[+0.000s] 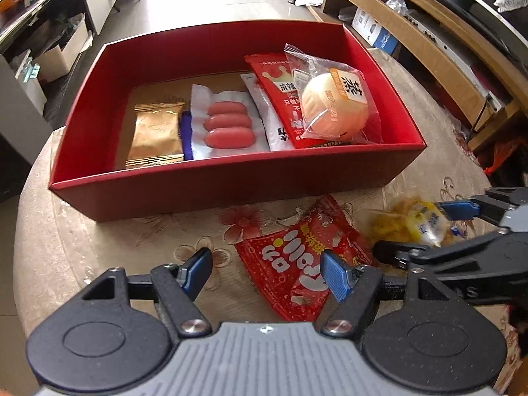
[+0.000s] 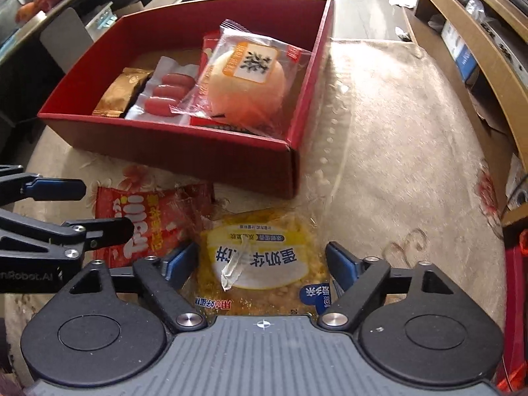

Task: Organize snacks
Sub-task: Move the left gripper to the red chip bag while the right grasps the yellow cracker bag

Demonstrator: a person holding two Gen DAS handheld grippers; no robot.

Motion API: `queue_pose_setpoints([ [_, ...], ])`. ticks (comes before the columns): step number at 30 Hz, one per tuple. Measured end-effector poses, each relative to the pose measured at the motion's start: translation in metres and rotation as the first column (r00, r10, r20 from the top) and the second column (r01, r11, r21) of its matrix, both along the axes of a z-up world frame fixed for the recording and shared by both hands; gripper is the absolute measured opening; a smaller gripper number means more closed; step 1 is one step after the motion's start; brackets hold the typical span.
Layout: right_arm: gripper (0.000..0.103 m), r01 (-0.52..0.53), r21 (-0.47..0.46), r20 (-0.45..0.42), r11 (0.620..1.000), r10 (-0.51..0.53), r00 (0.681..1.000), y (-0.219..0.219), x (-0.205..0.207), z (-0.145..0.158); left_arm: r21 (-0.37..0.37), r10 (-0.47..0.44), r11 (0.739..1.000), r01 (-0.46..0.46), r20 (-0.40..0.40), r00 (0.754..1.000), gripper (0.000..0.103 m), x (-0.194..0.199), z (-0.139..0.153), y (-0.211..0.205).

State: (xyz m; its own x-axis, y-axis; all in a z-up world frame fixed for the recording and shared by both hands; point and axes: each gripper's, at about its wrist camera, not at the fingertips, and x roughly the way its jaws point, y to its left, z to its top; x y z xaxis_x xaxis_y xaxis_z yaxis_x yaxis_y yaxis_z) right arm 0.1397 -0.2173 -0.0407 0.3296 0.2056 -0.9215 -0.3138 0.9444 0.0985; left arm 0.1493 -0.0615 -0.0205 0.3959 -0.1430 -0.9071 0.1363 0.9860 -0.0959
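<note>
Nearest to the right wrist camera, the right gripper (image 2: 262, 260) is seen with its blue pads spread apart on both sides of the yellow crumb-topped cake in a clear plastic wrapper (image 2: 260, 257); the pads do not seem to press it, so it is judged to be only framed, not yet gripped. Beside it, the left gripper (image 1: 265, 272) is held half apart over the red crinkled candy bag with white letters (image 1: 297, 260), and nothing is clamped. Both packets lie on the beige flowered tablecloth (image 2: 396, 165), just in front of the red cardboard box (image 1: 237, 184), where a gold foil packet (image 1: 155, 135), a pack of pink sausages (image 1: 227, 122) and a wrapped round bun (image 1: 333, 109) are already placed. The picking step is judged to be in hand; next, the jaws should be closed on each packet, and it should be lifted over the near wall of the box.
</note>
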Motion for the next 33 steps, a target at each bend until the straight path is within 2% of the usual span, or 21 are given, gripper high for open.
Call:
queue_pose_setpoints([
  [6, 0.082, 0.030, -0.009, -0.012, 0.999, -0.031, 0.999, -0.021, -0.013, 0.005, 0.033, -0.081, 0.996, 0.080, 0.015, 0.997, 0.070, 0.007, -0.008, -0.015],
  [9, 0.082, 0.061, 0.018, -0.023, 0.998, -0.060, 0.998, -0.033, -0.015, 0.007, 0.019, -0.122, 0.992, 0.122, 0.023, 0.992, 0.075, 0.013, -0.009, -0.023],
  [17, 0.080, 0.131, 0.062, -0.030, 0.989, -0.130, 0.991, -0.055, -0.017, 0.008, -0.016, -0.241, 0.970, 0.241, 0.006, 0.970, 0.077, 0.009, -0.013, -0.041],
  [24, 0.080, 0.175, 0.052, -0.033, 0.983, -0.174, 0.984, -0.060, -0.027, 0.006, 0.021, -0.297, 0.955, 0.297, 0.005, 0.955, 0.078, -0.016, -0.012, -0.044],
  [29, 0.080, 0.169, 0.019, -0.047, 0.985, -0.168, 0.985, -0.057, -0.047, 0.007, 0.038, -0.316, 0.948, 0.317, -0.022, 0.948, 0.078, -0.042, -0.012, -0.039],
  [33, 0.079, 0.162, -0.008, -0.071, 0.987, -0.163, 0.984, -0.054, -0.070, 0.008, 0.064, -0.373, 0.925, 0.375, -0.037, 0.927, 0.078, -0.071, -0.010, -0.036],
])
